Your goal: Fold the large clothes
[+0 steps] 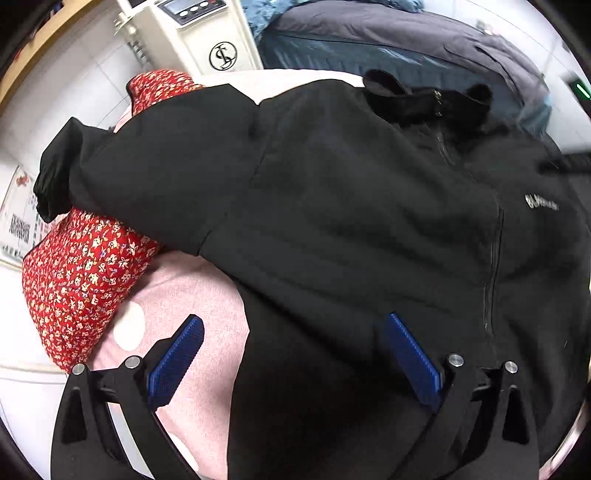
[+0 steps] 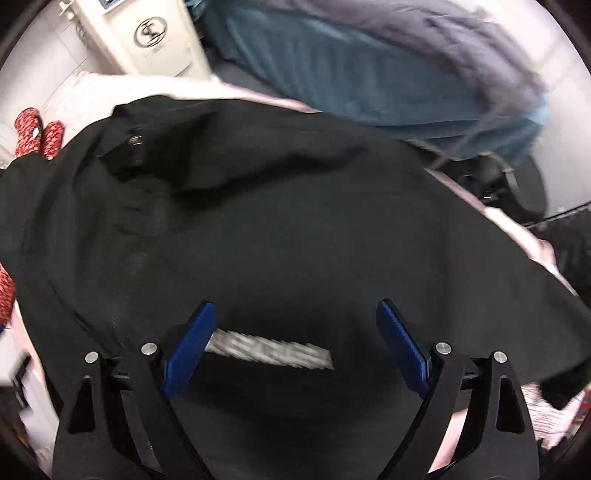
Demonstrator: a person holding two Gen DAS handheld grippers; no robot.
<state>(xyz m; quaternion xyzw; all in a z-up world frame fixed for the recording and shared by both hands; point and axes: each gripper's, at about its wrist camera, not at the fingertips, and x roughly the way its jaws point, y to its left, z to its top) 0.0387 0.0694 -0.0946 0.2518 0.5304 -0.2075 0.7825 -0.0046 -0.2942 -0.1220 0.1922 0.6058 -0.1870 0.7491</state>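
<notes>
Left tool: jaws spread wide, blue ribbed pads well apart, holding nothing; it points steeply down over the hem side of the black jacket. One pad sits over pink cloth, the other over black fabric.
Right tool: jaws also wide apart, nothing gripped; both blue pads hover above the jacket's chest. Whether they touch the fabric cannot be told, as this view is blurred.
Logo: a smeared white lettering strip on the jacket, lying between the right tool's pads; in the left view it shows as small white text on the chest.
Black jacket: spread front-up across the pink cover, zip running down the middle, dark collar at the far end. One sleeve stretches out to the left, its gathered cuff hanging past the edge over the red cloth.
Pink cover: pale pink with white dots, under the jacket.
Red floral cloth: bunched at the left edge of the pink cover, partly beneath the sleeve.
White appliance: beyond the far edge, with a round emblem and a small display.
Blue bedding: piled behind the collar, with a greyish garment on top.
</notes>
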